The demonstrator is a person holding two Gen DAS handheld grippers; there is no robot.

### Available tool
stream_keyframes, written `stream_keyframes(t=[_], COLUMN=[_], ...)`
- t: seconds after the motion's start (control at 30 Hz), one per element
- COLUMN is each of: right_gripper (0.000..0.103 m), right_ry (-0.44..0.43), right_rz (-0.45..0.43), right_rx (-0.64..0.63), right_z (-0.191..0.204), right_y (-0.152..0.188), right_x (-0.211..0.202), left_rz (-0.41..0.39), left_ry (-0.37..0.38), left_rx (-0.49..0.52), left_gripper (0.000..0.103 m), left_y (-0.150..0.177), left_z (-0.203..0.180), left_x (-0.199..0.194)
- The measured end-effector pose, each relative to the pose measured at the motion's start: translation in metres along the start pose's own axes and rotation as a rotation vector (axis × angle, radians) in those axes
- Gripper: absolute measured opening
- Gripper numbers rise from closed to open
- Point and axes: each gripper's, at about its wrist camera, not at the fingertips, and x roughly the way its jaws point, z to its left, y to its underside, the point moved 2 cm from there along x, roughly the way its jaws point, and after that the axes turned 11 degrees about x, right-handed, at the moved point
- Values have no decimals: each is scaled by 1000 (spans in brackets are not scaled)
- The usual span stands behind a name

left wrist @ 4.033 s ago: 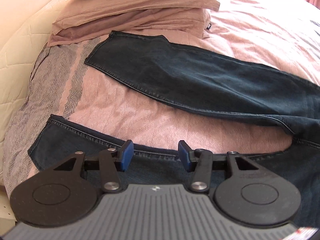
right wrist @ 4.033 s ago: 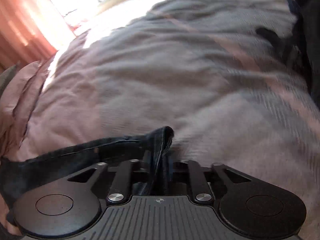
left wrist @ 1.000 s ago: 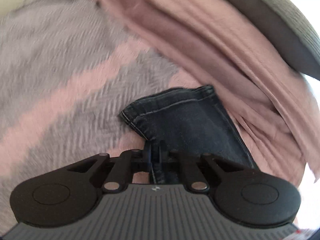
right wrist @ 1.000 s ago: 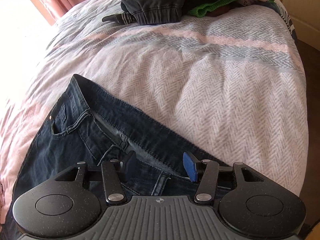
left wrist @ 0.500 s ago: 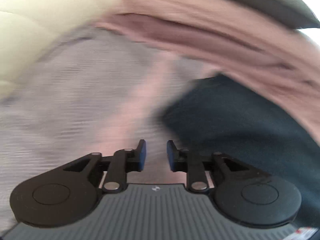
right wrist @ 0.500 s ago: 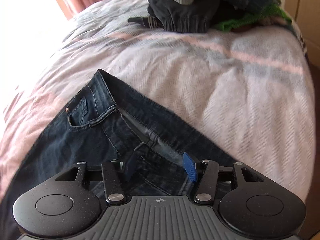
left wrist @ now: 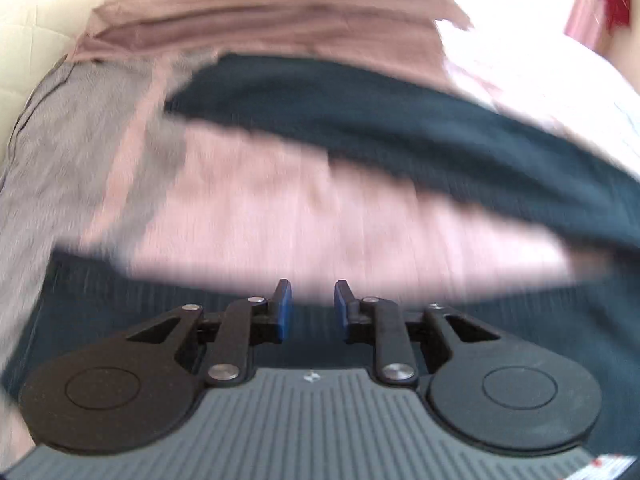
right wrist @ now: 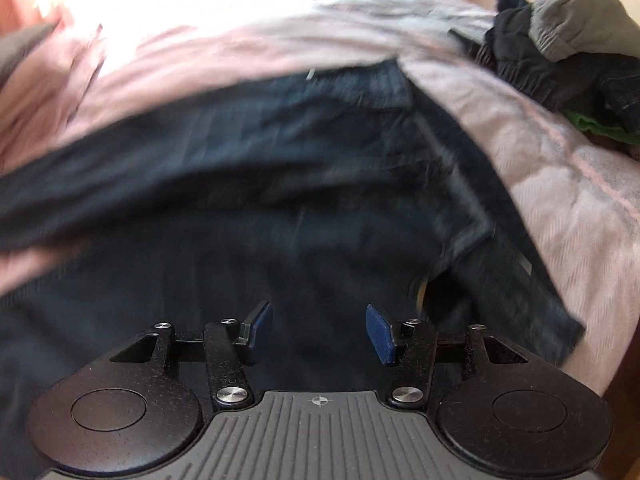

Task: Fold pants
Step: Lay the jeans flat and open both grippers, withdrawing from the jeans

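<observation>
Dark blue jeans lie spread on a pink and grey bedspread (left wrist: 320,220). In the blurred left wrist view one leg (left wrist: 400,120) runs across the far side below the pillows. The other leg (left wrist: 120,312) lies right under my left gripper (left wrist: 310,304), which is open by a narrow gap with nothing between its blue pads. In the right wrist view the jeans' upper part (right wrist: 280,160) fills the middle, with the waistband (right wrist: 500,240) at the right. My right gripper (right wrist: 319,328) hangs open above the denim, holding nothing.
Pink pillows (left wrist: 260,12) are stacked at the head of the bed. A pile of dark, grey and green clothes (right wrist: 560,60) sits at the far right corner. The bed's edge drops off at the right (right wrist: 616,320).
The left gripper let go of the leg's hem near the pillows, opened slightly and swung back over the near leg. The right gripper stayed open and swept from the waistband across the jeans, rolling.
</observation>
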Motion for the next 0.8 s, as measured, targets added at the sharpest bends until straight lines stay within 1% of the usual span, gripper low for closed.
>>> stream_keyframes(t=[0.03, 0.07, 0.1, 0.13, 0.17, 0.2, 0.23, 0.27, 0.3, 0.33, 0.37, 0.47, 0.53, 0.6, 0.7, 0.8], right_gripper=[49, 49, 50, 50, 50, 50, 50, 50, 50, 50, 50, 51, 55, 60, 62, 62], right_ry=[21, 39, 45, 46, 48, 54, 56, 54, 49, 44, 31, -59, -126, -182, -226, -239], right_rz=[51, 106, 125, 109, 96, 122, 163, 201, 227, 239, 242, 205, 182, 163, 136, 116], right_rx=[-22, -46, -73, -87, -91, -89, -80, -73, -73, -77, -81, -84, -90, -101, -129, -155], right_z=[0, -2, -6, -8, -11, -13, -16, -18, -18, -18, -17, -10, -5, 0, 3, 3], right_y=[13, 29, 47, 57, 67, 72, 74, 74, 73, 71, 68, 62, 58, 52, 56, 67], right_x=[4, 7, 6, 0, -6, -10, -12, -14, -18, -23, -31, -66, -96, -122, -160, -199], left_rz=[53, 128, 195, 220, 215, 222, 258, 298, 320, 322, 303, 237, 189, 157, 123, 82], left_ry=[-17, -32, -53, -76, -91, -99, -100, -97, -95, -96, -90, -56, -21, -2, 15, 17], left_rx=[12, 35, 48, 49, 49, 43, 27, 5, -18, -33, -42, -45, -33, -6, 46, 79], left_gripper=[21, 22, 22, 22, 22, 23, 25, 25, 25, 25, 25, 29, 35, 39, 47, 54], left_y=[22, 45, 67, 85, 95, 100, 102, 102, 101, 100, 98, 88, 77, 71, 67, 72], left_z=[-3, -7, -7, -7, -8, -6, -7, -5, -6, -7, -13, -33, -48, -64, -86, -100], left_x=[-2, -3, -3, -9, -19, -27, -32, -36, -43, -54, -69, -116, -144, -171, -208, -247])
